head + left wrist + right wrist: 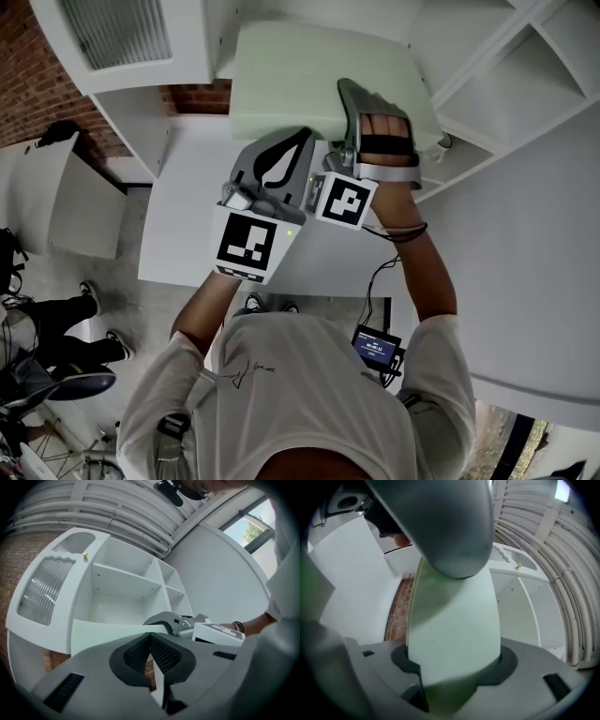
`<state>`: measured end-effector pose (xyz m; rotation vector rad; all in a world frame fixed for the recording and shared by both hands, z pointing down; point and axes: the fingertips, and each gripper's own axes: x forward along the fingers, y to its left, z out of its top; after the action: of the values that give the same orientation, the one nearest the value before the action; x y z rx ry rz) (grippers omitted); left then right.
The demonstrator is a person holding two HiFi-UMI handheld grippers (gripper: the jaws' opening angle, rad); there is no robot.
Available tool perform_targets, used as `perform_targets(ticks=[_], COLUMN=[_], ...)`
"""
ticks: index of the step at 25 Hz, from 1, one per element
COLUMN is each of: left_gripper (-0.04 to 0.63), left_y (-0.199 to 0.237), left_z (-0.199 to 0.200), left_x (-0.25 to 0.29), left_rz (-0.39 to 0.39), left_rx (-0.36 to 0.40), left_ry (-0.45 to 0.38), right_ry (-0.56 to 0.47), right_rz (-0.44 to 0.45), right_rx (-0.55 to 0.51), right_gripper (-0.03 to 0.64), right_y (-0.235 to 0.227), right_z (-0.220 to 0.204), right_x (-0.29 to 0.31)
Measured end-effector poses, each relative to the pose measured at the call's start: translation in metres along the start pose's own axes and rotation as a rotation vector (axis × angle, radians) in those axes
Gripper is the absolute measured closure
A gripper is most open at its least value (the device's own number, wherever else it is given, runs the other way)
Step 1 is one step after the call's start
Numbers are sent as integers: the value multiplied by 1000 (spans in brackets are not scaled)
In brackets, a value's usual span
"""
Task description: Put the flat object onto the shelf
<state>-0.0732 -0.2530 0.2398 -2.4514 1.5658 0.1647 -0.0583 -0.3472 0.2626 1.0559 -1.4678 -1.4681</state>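
Both claws are clamped on the pale green flat board (281, 80). The left gripper (298, 141) pinches its near edge, and the right gripper (349, 94) right beside it bites further in over the top face. The board's up in the air, sticking out ahead of the jaws, with the open white shelf unit (122, 585) beyond the tips. Looks like the carry and line-up step to me. Next it probably needs levelling and a push forward into a bay, and neither grip should let go until the board rests.

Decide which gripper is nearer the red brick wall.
Left: left gripper grips the pale green flat board toward the red brick wall; right gripper grips it farther away.
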Motion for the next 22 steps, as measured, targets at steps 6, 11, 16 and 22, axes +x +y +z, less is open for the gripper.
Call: perform_targets(ticks=[6,11,16,22], left_gripper=[581,581,581,581], left_y=[1,6,10,17], left_z=[-1,-3,-7,-10], left_x=[4,6,10,14], left_rz=[19,48,68,91], left_rx=[-7,-1,8,0], left_ry=[-1,4,18,21], right_ry=[-48,-131,-180,-237], right_rz=[-14,-9,-5,13], right_rx=[-10,-20,-15,0], right_gripper=[330,330,328,328], right_y=[0,2,5,6], right_z=[2,10,13,18], right_x=[0,-6,-11,-20])
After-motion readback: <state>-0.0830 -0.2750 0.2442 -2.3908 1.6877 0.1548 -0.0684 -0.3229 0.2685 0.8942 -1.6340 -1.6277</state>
